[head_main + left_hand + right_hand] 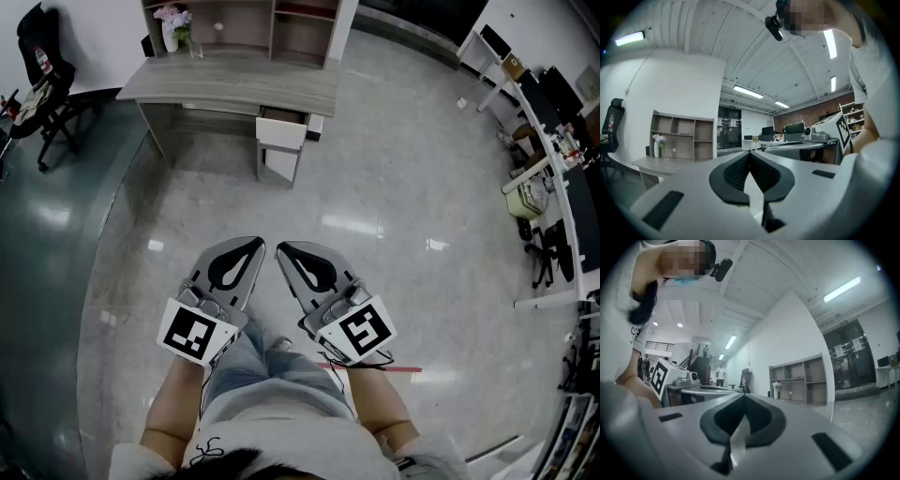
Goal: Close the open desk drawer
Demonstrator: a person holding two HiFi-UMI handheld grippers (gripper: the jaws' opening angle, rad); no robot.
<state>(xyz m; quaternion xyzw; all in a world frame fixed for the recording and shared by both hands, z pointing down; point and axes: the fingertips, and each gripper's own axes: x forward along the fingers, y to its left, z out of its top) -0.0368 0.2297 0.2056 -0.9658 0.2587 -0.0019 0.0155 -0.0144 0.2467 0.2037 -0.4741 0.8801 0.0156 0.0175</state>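
Observation:
The grey wooden desk (234, 80) stands far ahead on the polished floor. Under its right end a white-fronted drawer (282, 133) is pulled out toward me. Both grippers hover low in the head view, well short of the desk, side by side over the floor. My left gripper (253, 244) is shut, its dark pads meeting at the tip with nothing between them (750, 153). My right gripper (284, 248) is likewise shut and empty (743, 395). The left gripper view shows the desk (649, 164) at far left; the drawer is hidden there.
An open shelf unit (248, 21) sits at the back of the desk, with a vase of flowers (172, 28) on the desktop. A black office chair (42, 75) stands at the left. White desks with equipment (553, 150) line the right side.

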